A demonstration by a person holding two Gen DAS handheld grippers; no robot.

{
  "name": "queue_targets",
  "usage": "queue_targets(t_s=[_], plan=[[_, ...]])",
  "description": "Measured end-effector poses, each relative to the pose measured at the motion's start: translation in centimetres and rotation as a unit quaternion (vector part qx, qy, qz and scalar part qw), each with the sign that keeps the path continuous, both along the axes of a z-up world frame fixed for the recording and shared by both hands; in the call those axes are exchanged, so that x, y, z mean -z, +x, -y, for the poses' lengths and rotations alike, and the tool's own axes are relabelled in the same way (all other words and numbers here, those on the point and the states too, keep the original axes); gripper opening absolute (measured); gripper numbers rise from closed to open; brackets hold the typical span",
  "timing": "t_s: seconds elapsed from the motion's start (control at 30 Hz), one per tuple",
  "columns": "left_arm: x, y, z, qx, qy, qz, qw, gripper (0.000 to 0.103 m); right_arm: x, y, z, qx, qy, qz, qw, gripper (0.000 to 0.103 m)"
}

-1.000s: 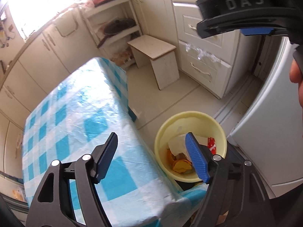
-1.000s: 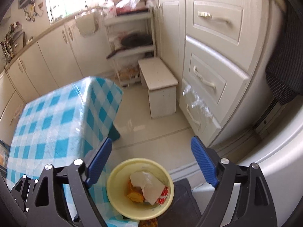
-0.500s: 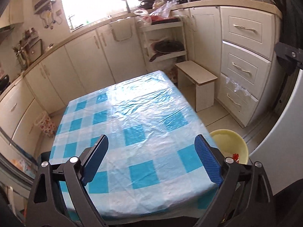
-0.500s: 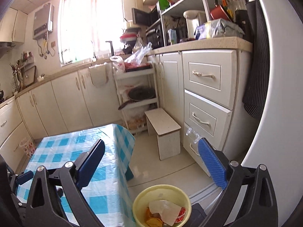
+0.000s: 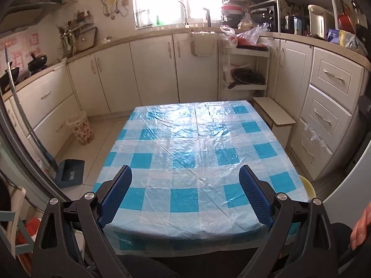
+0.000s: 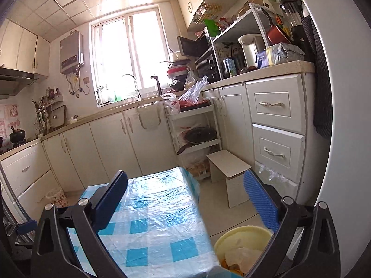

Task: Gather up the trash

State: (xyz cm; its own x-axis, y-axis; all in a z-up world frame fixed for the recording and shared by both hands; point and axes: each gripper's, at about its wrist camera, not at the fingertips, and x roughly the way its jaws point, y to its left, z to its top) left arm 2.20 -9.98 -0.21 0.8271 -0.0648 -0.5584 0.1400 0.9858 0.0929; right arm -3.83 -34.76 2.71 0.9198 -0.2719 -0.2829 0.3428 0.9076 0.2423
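We hold the left gripper (image 5: 185, 185) above the near edge of the table (image 5: 197, 139), and its two blue pads stand wide apart with nothing between them. The table carries a blue and white checked cover under clear plastic, and we see no object on it. The right gripper (image 6: 185, 194) is also spread wide and holds nothing; it looks over the right side of the table toward the white stool (image 6: 228, 166) and the drawers (image 6: 276, 129).

The yellow bin (image 6: 243, 238) stands on the floor just beside the near right corner of the table. In the right wrist view we see trash (image 6: 241, 257) inside it: a pale crumpled paper and something orange under it. In the left wrist view only a thin part of the bin's rim shows past the right edge of the table. A fingertip of the person (image 5: 361, 227) shows at the right border of that view.
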Motion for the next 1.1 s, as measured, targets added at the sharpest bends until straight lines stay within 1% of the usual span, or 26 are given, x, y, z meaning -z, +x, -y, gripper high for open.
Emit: queue_targets(t_s=[0.03, 0.1, 0.2, 0.27, 0.33, 0.4, 0.43, 0.57, 0.67, 0.97, 1.1], plan=[[-0.2, -0.4, -0.2, -0.002, 0.013, 0.016, 0.9998, 0.090, 0.2, 0.1, -0.7, -0.008, 0.003, -0.007, 1.000, 0.096], [-0.4, -1.3, -0.7, -0.004, 0.022, 0.027, 0.9994, 0.090, 0.5, 0.4, -2.2, -0.020, -0.010, -0.024, 0.999, 0.096], [-0.6, -1.9, -1.7, -0.008, 0.017, 0.032, 0.9993, 0.090, 0.4, 0.4, -4.9, -0.030, -0.063, -0.033, 0.997, 0.096], [-0.4, -2.2, -2.1, -0.011, 0.024, 0.038, 0.9989, 0.090, 0.5, 0.5, -6.2, -0.033, -0.098, -0.042, 0.994, 0.096], [0.4, -2.2, -2.4, -0.013, 0.026, 0.027, 0.9992, 0.091, 0.8, 0.4, -6.7, -0.038, -0.111, -0.046, 0.992, 0.096], [1.3, -2.0, -2.9, -0.016, 0.013, 0.011, 0.9997, 0.091, 1.2, 0.4, -6.5, -0.037, -0.111, -0.050, 0.992, 0.096], [1.4, -1.9, -2.9, -0.018, 0.012, 0.010, 0.9997, 0.091, 1.3, 0.5, -6.3, -0.036, -0.109, -0.053, 0.992, 0.096], [1.8, -1.8, -2.9, -0.022, 0.020, 0.015, 0.9995, 0.091, 1.8, 0.8, -5.5, -0.030, -0.093, -0.063, 0.993, 0.096], [2.1, -1.5, -2.8, -0.025, 0.022, 0.009, 0.9994, 0.091, 2.2, 0.9, -5.2, -0.028, -0.083, -0.072, 0.994, 0.096], [2.3, -1.1, -2.9, -0.030, 0.018, 0.005, 0.9994, 0.091, 2.6, 1.4, -5.7, -0.027, -0.099, -0.091, 0.991, 0.096], [2.3, -1.2, -2.9, -0.028, 0.020, 0.007, 0.9994, 0.091, 2.6, 1.5, -5.6, -0.026, -0.094, -0.096, 0.991, 0.096]])
